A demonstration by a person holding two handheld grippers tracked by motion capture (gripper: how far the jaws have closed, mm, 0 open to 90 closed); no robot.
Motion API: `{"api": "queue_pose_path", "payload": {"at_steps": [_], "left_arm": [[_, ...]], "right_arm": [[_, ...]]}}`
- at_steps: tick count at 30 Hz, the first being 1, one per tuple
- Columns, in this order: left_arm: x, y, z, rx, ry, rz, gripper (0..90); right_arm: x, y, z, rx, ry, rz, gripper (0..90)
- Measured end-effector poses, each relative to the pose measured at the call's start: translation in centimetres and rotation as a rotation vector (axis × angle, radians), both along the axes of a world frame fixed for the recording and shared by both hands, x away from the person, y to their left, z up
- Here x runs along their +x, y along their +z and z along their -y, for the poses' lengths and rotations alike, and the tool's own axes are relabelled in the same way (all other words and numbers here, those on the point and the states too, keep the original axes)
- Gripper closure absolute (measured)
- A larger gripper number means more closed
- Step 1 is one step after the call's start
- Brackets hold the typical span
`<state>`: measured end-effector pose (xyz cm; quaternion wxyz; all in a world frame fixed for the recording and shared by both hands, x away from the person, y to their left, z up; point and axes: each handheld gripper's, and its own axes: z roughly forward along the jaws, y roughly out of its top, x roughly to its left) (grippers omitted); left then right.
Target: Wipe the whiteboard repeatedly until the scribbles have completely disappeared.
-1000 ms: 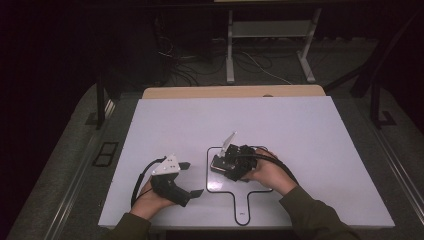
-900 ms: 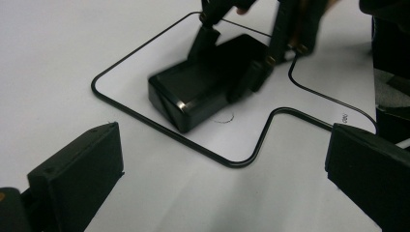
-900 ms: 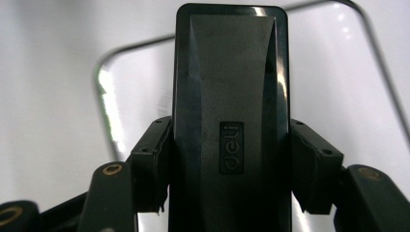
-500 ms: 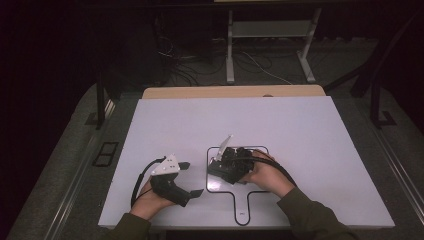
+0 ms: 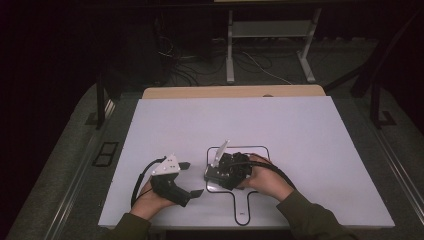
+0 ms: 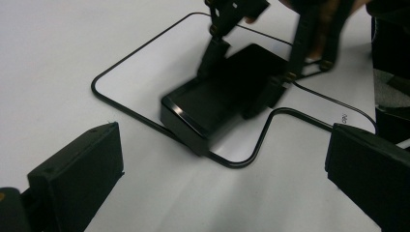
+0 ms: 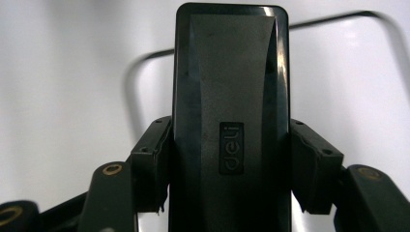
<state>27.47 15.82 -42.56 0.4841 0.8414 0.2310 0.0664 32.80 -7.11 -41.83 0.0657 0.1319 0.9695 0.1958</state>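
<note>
Black box [image 7: 231, 121] w/ "deli" logo sits clamped between the right gripper [image 5: 220, 175] pads, one pad on each long side. Box lies inside the black outline [image 5: 265, 148] drawn on the white table [image 5: 300, 125], its near end close to the outline's edge, seen from the left gripper view [image 6: 217, 108]. Left gripper [image 5: 192, 179] rests on the table beside the outline, on its left, jaws spread wide w/ nothing between them.
</note>
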Motion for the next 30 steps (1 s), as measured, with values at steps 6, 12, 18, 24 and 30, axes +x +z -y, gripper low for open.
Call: {"api": "queue_pose_path", "payload": {"at_steps": [6, 12, 18, 24, 30], "left_arm": [[0.1, -0.1, 0.0, 0.001, 0.0, -0.003, 0.0], [0.0, 0.0, 0.0, 0.003, -0.001, -0.003, 0.0], [0.0, 0.0, 0.0, 0.0, -0.001, -0.003, 0.0], [0.0, 0.0, 0.0, 0.0, -0.002, -0.002, 0.0], [0.0, -0.1, 0.0, 0.0, -0.002, -0.003, 0.0]], "right_arm": [[2.4, 0.0, 1.8, -0.008, -0.119, 0.038, 38.8], [2.6, -0.1, 2.1, -0.002, -0.117, 0.014, 38.7], [0.3, -0.1, 0.4, 0.018, -0.015, -0.029, 38.7], [0.4, 0.0, 0.8, 0.018, -0.047, -0.03, 38.8], [2.3, -0.1, 3.6, 0.006, -0.126, 0.003, 38.7]]}}
